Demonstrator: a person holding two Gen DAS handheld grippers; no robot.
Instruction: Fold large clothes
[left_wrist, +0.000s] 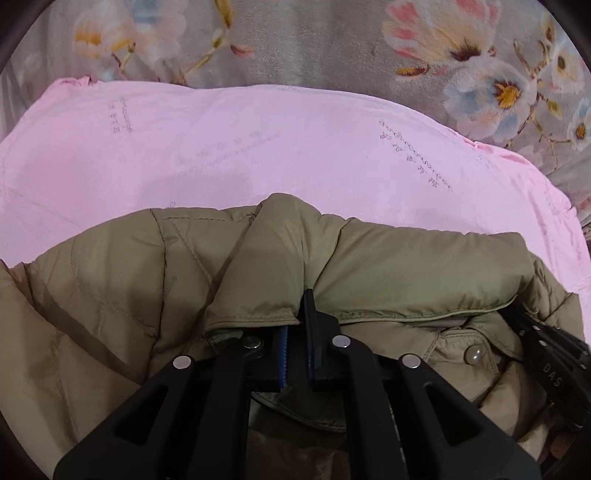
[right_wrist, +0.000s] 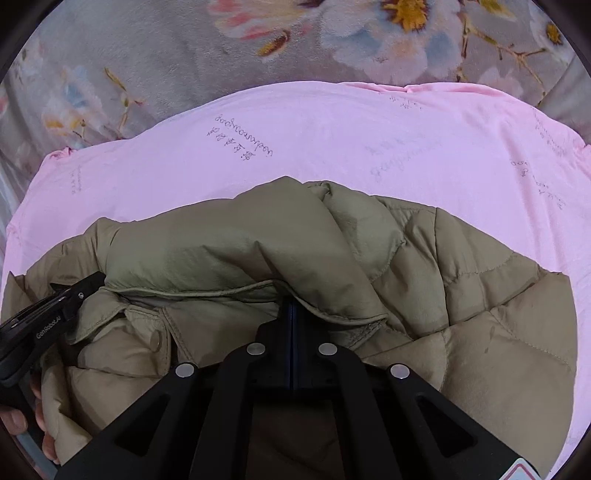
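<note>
Your left claw (left_wrist: 299, 325) pinches the folded edge of the tan puffy jacket (left_wrist: 388, 266). Your right claw (right_wrist: 293, 317) is pressed together on the same edge. The jacket lies on the near part of the pink sheet (left_wrist: 258, 147). Move both claws together and level, so the fold stays straight. Keep the edge tight.
</note>
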